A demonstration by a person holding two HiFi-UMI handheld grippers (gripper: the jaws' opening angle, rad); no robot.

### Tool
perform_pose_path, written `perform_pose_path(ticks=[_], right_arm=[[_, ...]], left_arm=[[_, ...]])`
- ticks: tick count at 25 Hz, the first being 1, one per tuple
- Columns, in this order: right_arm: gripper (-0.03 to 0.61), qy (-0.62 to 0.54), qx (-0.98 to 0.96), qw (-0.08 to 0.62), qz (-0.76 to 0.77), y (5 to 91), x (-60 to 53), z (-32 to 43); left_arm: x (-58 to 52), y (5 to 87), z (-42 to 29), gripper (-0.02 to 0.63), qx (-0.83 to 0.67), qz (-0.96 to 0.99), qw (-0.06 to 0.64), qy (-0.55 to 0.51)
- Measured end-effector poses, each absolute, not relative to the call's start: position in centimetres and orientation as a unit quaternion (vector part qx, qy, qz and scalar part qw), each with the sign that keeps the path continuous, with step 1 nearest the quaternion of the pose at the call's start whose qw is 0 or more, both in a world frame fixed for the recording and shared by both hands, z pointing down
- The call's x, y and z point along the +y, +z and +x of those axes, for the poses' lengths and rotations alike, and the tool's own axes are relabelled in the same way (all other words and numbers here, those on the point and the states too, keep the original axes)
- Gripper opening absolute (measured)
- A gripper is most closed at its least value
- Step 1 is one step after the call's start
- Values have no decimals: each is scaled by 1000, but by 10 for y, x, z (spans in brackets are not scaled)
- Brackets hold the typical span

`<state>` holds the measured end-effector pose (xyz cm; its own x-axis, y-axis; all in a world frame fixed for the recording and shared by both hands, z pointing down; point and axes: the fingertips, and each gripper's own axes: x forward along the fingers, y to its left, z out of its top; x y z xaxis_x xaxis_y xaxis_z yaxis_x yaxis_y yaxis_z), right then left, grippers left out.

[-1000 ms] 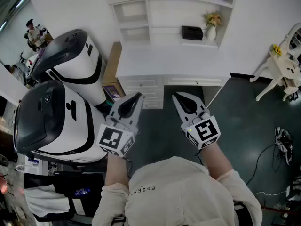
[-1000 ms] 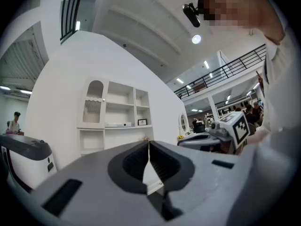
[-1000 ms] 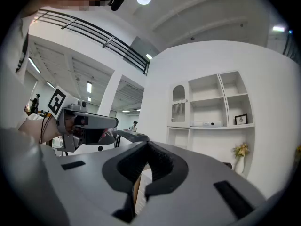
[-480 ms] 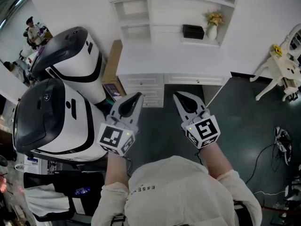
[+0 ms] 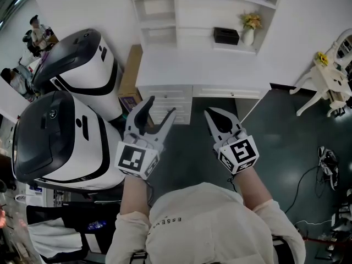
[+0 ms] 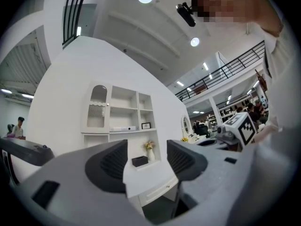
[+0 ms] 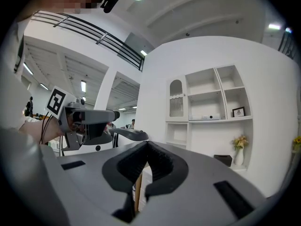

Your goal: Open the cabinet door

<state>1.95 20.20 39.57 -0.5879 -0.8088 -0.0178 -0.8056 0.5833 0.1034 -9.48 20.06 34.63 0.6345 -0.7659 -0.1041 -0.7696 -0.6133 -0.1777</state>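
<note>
A white shelf unit (image 5: 181, 15) stands over a desk with drawers (image 5: 165, 100) ahead of me. Its arched glass cabinet door (image 6: 98, 109) is at the upper left of the shelves, also seen in the right gripper view (image 7: 176, 100). My left gripper (image 5: 160, 108) is held in the air short of the drawers, its jaws opening wide with nothing between them (image 6: 146, 157). My right gripper (image 5: 212, 113) hovers beside it, shut and empty (image 7: 146, 147). Neither touches the furniture.
Two large white-and-black machines (image 5: 74, 73) (image 5: 52, 139) stand close on the left, with a cardboard box (image 5: 131, 76) against the desk. A black box (image 5: 226, 36) and a flower vase (image 5: 249, 31) sit on the desktop. A white chair (image 5: 330, 78) and floor cables (image 5: 324, 164) are at right.
The left gripper's jaws, shut in both earlier frames, now stand spread wide. Both grippers have edged slightly toward the desk.
</note>
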Motion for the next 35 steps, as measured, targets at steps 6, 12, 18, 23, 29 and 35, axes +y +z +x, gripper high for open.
perform_pose_path(ticks=[6,12,18,23,29,35], right_arm=[[15,-53,-886,25,460,400,190,13],[15,-47,-889,31,454,415,152,22],[15,-35,-904,23,426,424,76,37],[15,-48,-907,11,417,404,-2,65],[15,-76,-915,16,396,386,-93,101],[15,-68,-917,32,393,386,-178,131]], left_arm=[[186,349,-102,241,423,-900,104,9],[155,366,-98,240,426,-901,80,19],[92,375,-82,239,448,-890,78,-5],[26,356,-58,238,467,-881,80,13],[-60,346,-15,238,477,-873,98,12],[-134,348,7,238,496,-862,101,4]])
